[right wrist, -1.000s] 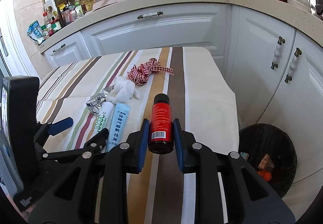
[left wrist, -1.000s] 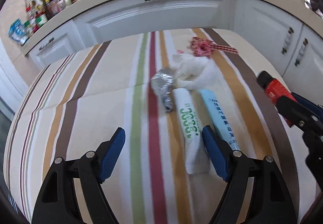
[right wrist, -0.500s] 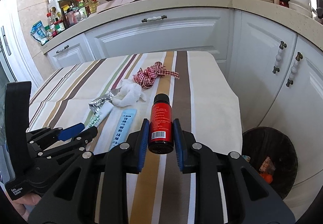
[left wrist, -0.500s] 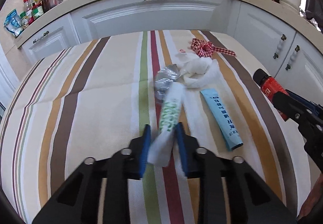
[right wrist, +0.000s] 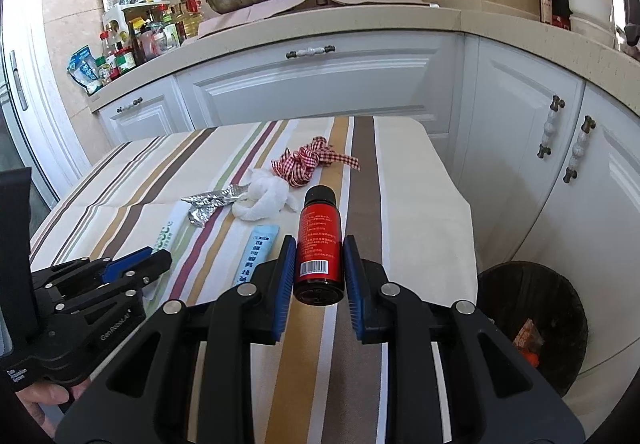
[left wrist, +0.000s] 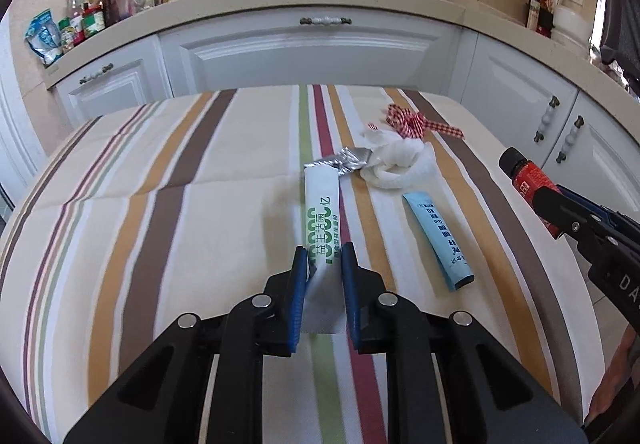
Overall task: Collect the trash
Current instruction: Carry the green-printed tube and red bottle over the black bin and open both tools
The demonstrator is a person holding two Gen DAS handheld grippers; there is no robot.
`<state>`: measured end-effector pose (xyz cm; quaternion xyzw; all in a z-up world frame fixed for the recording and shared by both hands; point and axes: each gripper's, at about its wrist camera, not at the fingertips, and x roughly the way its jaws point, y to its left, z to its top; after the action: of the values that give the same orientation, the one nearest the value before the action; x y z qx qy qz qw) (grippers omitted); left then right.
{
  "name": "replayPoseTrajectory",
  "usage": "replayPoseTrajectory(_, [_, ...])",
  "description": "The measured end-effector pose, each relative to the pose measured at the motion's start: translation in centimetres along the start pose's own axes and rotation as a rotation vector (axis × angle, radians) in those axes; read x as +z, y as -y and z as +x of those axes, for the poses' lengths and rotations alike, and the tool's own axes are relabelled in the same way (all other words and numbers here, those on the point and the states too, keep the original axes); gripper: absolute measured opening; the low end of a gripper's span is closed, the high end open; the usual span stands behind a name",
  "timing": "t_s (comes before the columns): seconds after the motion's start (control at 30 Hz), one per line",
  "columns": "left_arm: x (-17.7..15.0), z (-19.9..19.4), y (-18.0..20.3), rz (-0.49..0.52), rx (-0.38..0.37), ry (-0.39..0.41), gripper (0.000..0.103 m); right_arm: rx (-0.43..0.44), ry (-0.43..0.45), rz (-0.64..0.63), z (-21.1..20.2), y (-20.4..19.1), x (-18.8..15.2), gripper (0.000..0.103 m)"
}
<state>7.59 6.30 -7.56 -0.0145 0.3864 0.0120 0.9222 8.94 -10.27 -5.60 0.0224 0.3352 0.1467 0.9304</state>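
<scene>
My left gripper is shut on the near end of a white tube with green print, which is lifted slightly off the striped tablecloth. My right gripper is shut on a small red bottle with a black cap, held above the table's right side; the bottle also shows at the right of the left wrist view. On the cloth lie a light blue tube, a crumpled foil wrapper, a wad of white tissue and a red checked ribbon.
A black trash bin with some scraps inside stands on the floor right of the table. White kitchen cabinets run behind and to the right, with a wok, pot and bottles on the counter. A hand holds the left gripper's handle.
The left gripper went from open beside the white tube to shut on its end, then raised it and drew it back from the foil. The right gripper kept still with the bottle.
</scene>
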Motion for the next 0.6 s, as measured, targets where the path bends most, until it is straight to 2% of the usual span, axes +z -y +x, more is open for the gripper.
replayPoseTrajectory(0.43, [1.5,-4.4,-1.2,-0.017,0.043,0.139,0.019,-0.021,0.076,-0.008,-3.4,-0.1,0.9,0.024])
replayPoseTrajectory(0.6, [2.0,-5.2,-0.1,0.002,0.023,0.169,0.019,-0.05,0.101,0.0,-5.0,0.7,1.0,0.024])
